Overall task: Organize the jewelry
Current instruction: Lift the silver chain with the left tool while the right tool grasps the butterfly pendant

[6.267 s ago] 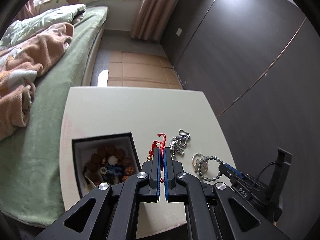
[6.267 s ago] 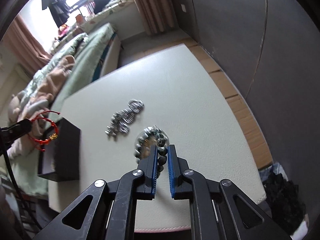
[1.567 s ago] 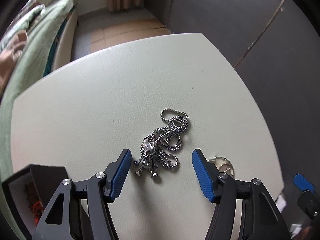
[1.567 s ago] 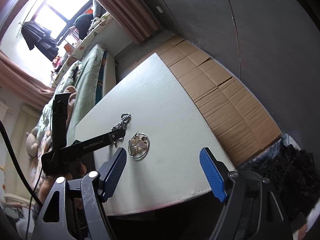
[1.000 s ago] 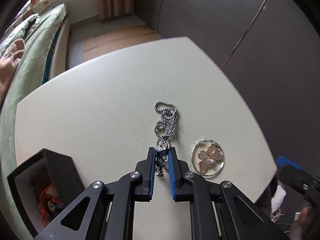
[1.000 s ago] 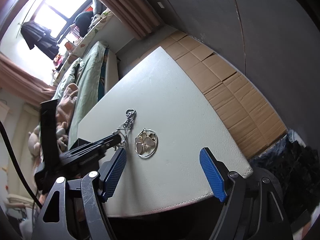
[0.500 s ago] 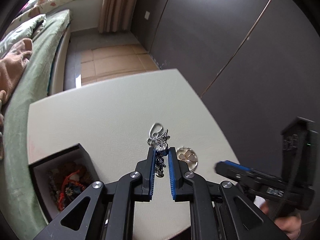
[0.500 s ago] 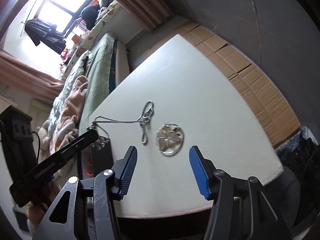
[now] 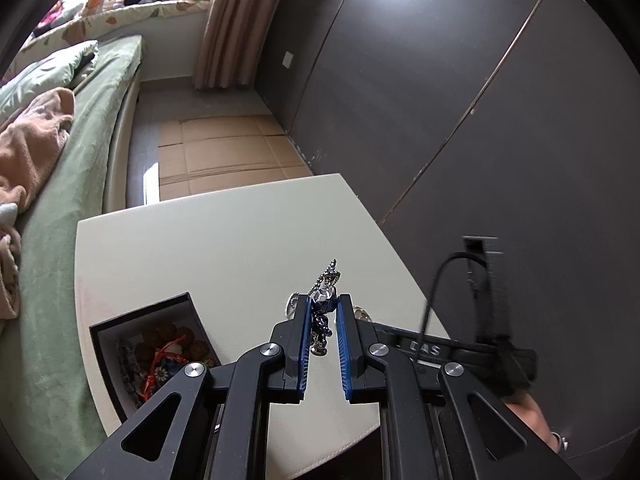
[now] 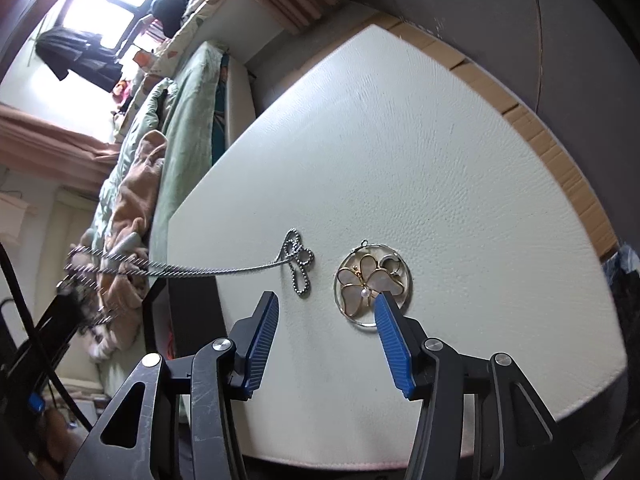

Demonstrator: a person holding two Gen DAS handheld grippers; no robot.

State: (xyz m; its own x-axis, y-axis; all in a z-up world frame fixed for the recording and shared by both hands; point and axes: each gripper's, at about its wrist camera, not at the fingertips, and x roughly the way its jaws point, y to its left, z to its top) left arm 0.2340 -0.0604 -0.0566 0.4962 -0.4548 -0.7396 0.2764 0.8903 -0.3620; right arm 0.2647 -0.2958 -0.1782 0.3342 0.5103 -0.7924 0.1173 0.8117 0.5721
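On the pale table [image 10: 420, 152], which stands beside one green-covered bed [image 9: 80, 128], the jewelry is laid out so that both hands can reach it, and everything loose is meant, I judge, for the one black box [image 9: 132, 320] near the table's left edge. That box is open at the top and already holds a jumble of beaded and red-corded pieces, too tangled to count. One left hand-held gripper [image 9: 323, 322] is clamped on the pendant end of the single silver ball chain [image 10: 240, 269], lifted well above the table so the chain can be carried across to the box; in the right wrist view the chain runs taut from that raised grip down to a small looped tail that rests on the table just beside the round pendant [image 10: 372, 280]. One right hand-held gripper [image 10: 326, 312] has its blue pads apart, and its jaws have just been closing; nothing is pinched between them, though the right pad lies over the near rim of the pendant, which I read as lining up to take it. That pendant, a gold ring framing pale petals and one small pearl, lies flat on the table, the only piece there not yet gripped.
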